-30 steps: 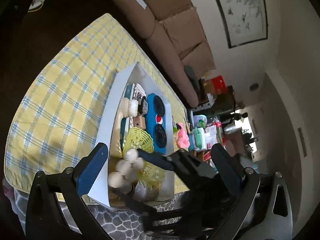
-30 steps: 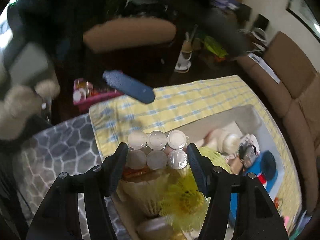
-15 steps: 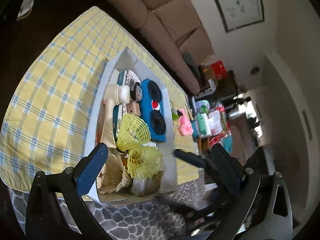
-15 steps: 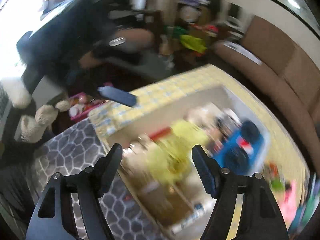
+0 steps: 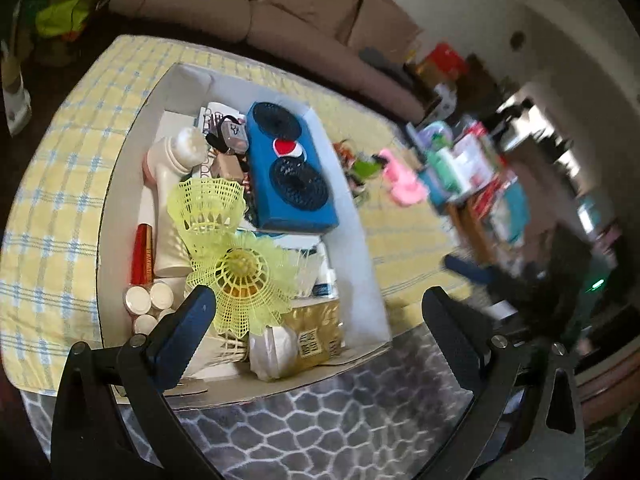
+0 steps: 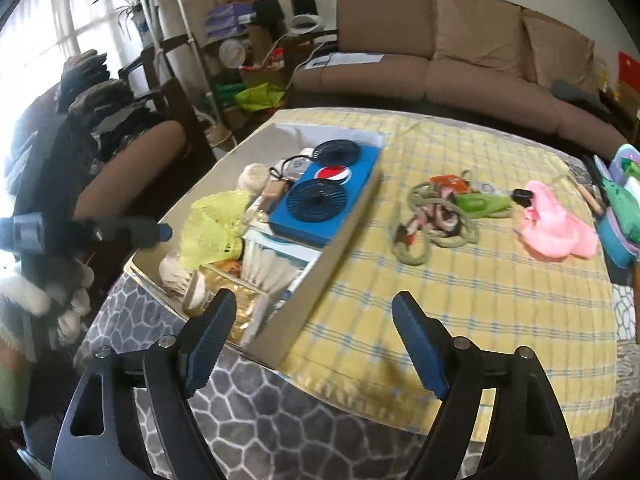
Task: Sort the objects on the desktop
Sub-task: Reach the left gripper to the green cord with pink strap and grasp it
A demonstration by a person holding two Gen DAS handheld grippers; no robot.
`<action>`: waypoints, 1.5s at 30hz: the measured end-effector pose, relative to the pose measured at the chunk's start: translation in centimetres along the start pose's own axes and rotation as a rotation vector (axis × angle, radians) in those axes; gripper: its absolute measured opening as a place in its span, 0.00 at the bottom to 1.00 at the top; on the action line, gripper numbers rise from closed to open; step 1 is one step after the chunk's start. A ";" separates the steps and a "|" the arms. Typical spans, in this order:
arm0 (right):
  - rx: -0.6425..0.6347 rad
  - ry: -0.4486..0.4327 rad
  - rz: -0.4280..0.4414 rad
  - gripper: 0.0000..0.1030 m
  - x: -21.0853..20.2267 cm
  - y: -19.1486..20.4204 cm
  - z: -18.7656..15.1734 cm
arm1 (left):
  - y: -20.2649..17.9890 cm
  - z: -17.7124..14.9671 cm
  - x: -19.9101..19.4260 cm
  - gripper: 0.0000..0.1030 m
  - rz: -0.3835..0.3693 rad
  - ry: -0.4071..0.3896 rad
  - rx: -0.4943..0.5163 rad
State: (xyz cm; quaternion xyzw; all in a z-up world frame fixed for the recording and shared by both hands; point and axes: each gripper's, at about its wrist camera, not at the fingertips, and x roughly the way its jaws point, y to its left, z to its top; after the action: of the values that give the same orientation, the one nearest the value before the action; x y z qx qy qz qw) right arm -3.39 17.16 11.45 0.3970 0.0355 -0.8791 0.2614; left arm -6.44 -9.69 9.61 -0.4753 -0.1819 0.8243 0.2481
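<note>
Right hand-held gripper (image 6: 316,332) wide open, empty | left hand-held gripper (image 5: 316,320) likewise | box (image 6: 316,280) below-left

A white open box (image 5: 362,240) is filled with a blue two-grille speaker (image 5: 290,174) lying flat, two yellow mesh shuttlecocks (image 5: 240,268), a white handled brush (image 5: 172,184) and white-capped vials (image 5: 150,300). Green loops (image 6: 434,216) and a pink item (image 6: 554,226) are seen loose on the checked cloth (image 6: 460,300).
</note>
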 end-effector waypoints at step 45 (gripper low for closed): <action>0.282 -0.051 -0.132 0.81 1.3 -17.6 -2.7 | -15.5 11.7 27.0 0.85 0.569 0.358 0.663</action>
State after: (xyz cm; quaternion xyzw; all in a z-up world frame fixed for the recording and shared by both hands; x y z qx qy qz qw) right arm -10.86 32.49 6.18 0.4040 -0.0690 -0.9004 0.1457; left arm -24.45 17.88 4.84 -0.5362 0.2742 0.7782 0.1784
